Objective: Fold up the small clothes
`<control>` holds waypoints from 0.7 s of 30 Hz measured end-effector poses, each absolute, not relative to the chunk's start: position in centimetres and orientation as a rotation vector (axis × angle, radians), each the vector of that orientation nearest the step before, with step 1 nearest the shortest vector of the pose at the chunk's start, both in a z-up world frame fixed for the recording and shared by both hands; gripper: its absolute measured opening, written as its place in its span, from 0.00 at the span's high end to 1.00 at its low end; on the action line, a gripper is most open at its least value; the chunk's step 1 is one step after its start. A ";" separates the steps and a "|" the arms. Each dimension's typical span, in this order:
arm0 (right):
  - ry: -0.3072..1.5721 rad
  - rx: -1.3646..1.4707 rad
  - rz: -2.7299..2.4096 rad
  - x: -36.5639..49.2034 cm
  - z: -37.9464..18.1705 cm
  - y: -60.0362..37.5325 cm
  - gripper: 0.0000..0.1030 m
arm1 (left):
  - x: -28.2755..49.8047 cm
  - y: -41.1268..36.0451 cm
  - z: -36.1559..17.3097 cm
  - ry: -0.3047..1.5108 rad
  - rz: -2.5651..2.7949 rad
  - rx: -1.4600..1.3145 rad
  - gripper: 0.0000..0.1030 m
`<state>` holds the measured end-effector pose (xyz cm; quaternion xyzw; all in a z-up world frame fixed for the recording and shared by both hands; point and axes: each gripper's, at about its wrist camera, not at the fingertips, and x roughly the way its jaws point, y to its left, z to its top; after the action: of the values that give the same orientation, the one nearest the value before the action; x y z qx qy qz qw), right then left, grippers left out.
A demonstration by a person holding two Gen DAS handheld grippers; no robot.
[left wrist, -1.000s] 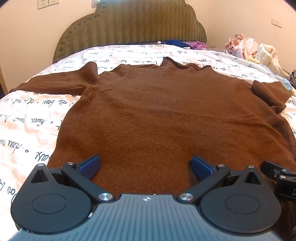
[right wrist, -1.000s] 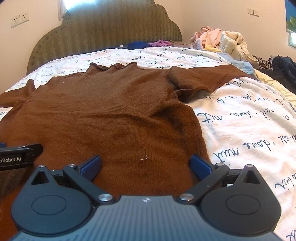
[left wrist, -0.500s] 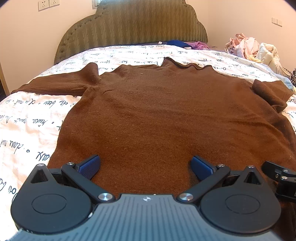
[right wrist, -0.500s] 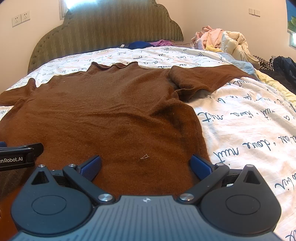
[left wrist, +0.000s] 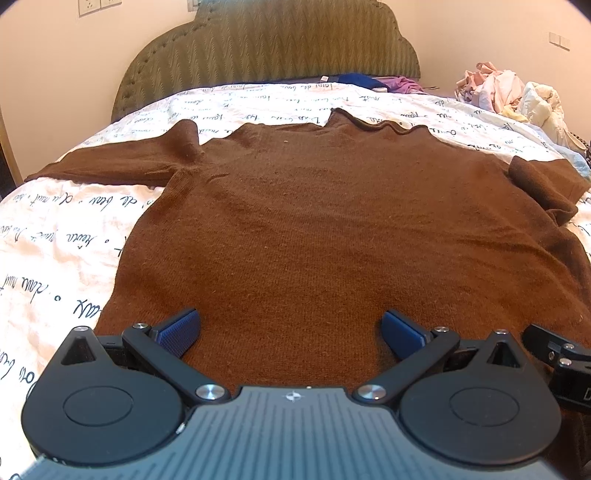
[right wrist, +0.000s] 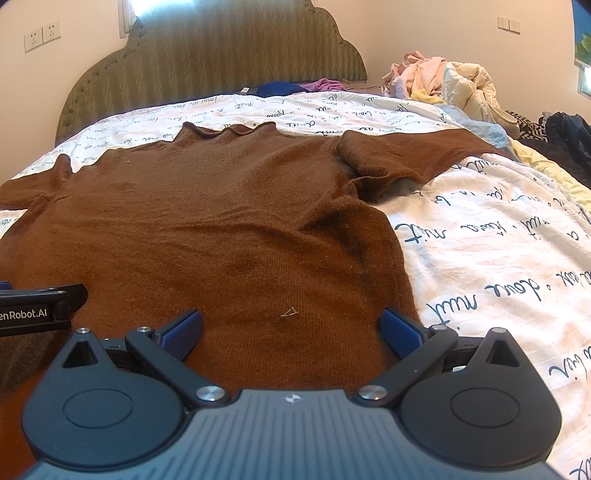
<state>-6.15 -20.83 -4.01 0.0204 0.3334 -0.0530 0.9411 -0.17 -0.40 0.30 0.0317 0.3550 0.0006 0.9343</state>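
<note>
**Brown sweater flat on the bed, both grippers wide open at its hem**

Where the bed fills both views, a white bedspread (left wrist: 62,229) printed with dark handwriting covers it, running up to a green padded headboard (left wrist: 273,44) at 12 o'clock. Beige walls stand behind, with wall sockets (right wrist: 41,36) at about 10 o'clock in the right wrist view. A heap of pale clothes (right wrist: 447,85) sits at 1 o'clock on the far right side of the bed, and a blue garment (left wrist: 356,79) with something purple beside it lies at the foot of the headboard.

The brown sweater (left wrist: 332,229) lies spread flat on the bedspread, collar toward the headboard, hem toward the cameras. One sleeve reaches out to 10 o'clock in the left wrist view; the other (right wrist: 413,155) stretches to 2 o'clock in the right wrist view, with a fold near the shoulder.

The left gripper (left wrist: 291,326) has its blue-padded fingers (left wrist: 179,328) spread wide over the sweater near the hem, holding nothing. The right gripper (right wrist: 291,326) is equally wide, also empty, above the hem near the sweater's right edge. Whether the fingertips touch the knit is hard to judge from this low angle. Each gripper shows at the edge of the other's view, just beside it.
</note>
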 end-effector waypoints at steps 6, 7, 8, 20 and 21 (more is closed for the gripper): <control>0.679 0.040 -0.100 -6.3 -4.0 -20.9 0.00 | -0.3 -0.2 0.3 0.725 -0.009 0.053 0.00; 0.678 0.040 -0.100 -6.3 -4.0 -21.0 0.00 | -0.3 -0.1 0.3 0.721 -0.012 0.046 0.00; 0.679 0.039 -0.100 -6.3 -4.0 -20.9 0.00 | -0.4 0.0 0.3 0.719 -0.013 0.044 0.00; 0.678 0.037 -0.101 -6.5 -4.0 -21.0 0.00 | -0.4 -0.1 0.3 0.718 -0.014 0.043 0.00; 0.678 0.038 -0.101 -6.4 -4.0 -21.0 0.00 | -0.4 -0.1 0.3 0.717 -0.013 0.043 0.00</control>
<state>-6.44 -20.97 -3.99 0.0185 0.3325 -0.0496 0.9416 -0.40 -0.14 0.33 0.0210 0.3511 -0.0066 0.9361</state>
